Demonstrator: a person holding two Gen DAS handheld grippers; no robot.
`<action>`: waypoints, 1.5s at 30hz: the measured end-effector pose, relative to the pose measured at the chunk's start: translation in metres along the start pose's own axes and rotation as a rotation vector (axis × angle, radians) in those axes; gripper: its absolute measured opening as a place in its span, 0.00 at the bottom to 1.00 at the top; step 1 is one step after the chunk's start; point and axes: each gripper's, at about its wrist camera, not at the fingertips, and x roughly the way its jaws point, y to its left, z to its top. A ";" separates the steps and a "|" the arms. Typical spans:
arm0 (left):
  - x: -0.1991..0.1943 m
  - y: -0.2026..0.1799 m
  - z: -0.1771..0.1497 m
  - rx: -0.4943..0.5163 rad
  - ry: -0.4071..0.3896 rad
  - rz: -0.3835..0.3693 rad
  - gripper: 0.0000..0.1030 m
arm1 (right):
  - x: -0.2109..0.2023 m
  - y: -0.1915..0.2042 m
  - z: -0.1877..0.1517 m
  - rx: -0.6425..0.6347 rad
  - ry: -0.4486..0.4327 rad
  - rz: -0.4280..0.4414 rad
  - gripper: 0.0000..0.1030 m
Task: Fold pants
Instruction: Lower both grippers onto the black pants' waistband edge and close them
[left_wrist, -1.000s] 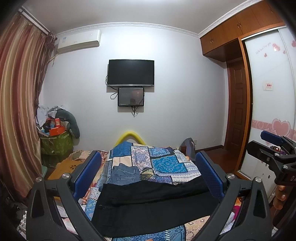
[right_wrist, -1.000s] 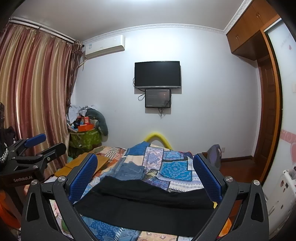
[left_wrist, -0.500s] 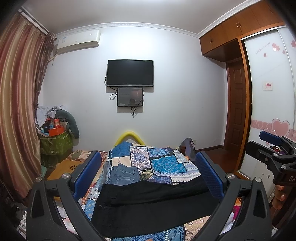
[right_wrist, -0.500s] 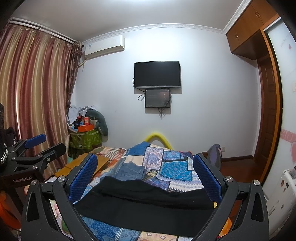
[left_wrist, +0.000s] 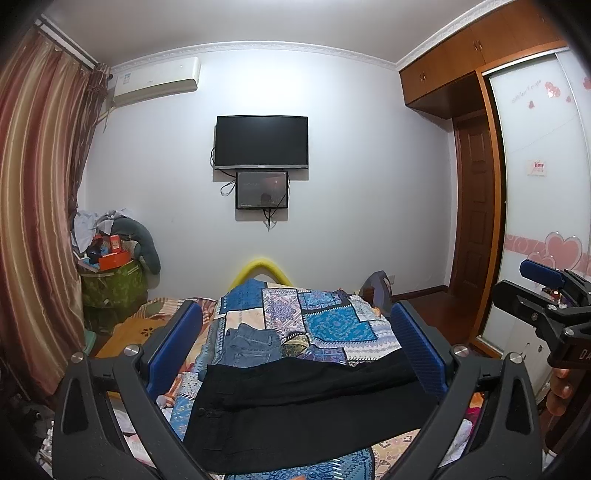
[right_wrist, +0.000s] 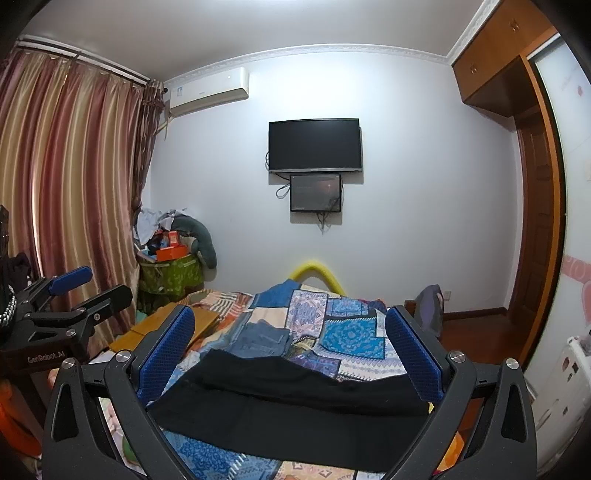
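Black pants (left_wrist: 295, 413) lie spread sideways across the near end of the bed, one leg folded over the other; they also show in the right wrist view (right_wrist: 295, 410). My left gripper (left_wrist: 295, 347) is open and empty, held above the pants. My right gripper (right_wrist: 290, 350) is open and empty, also above them. Each gripper shows in the other's view: the right one at the right edge (left_wrist: 546, 295), the left one at the left edge (right_wrist: 74, 295).
A patchwork quilt (left_wrist: 332, 317) covers the bed. Folded blue jeans (left_wrist: 251, 343) lie on it beyond the black pants. A cluttered green bin (left_wrist: 110, 284) stands by the curtain at left. A wardrobe (left_wrist: 539, 206) lines the right wall.
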 end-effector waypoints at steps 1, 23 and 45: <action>0.003 0.000 0.000 0.006 0.010 -0.006 1.00 | 0.002 -0.001 0.000 0.000 0.003 0.002 1.00; 0.188 0.107 -0.056 -0.012 0.347 0.149 1.00 | 0.120 -0.062 -0.047 0.054 0.216 0.013 0.99; 0.431 0.220 -0.210 -0.086 0.815 0.202 0.85 | 0.305 -0.114 -0.143 0.010 0.640 0.176 0.90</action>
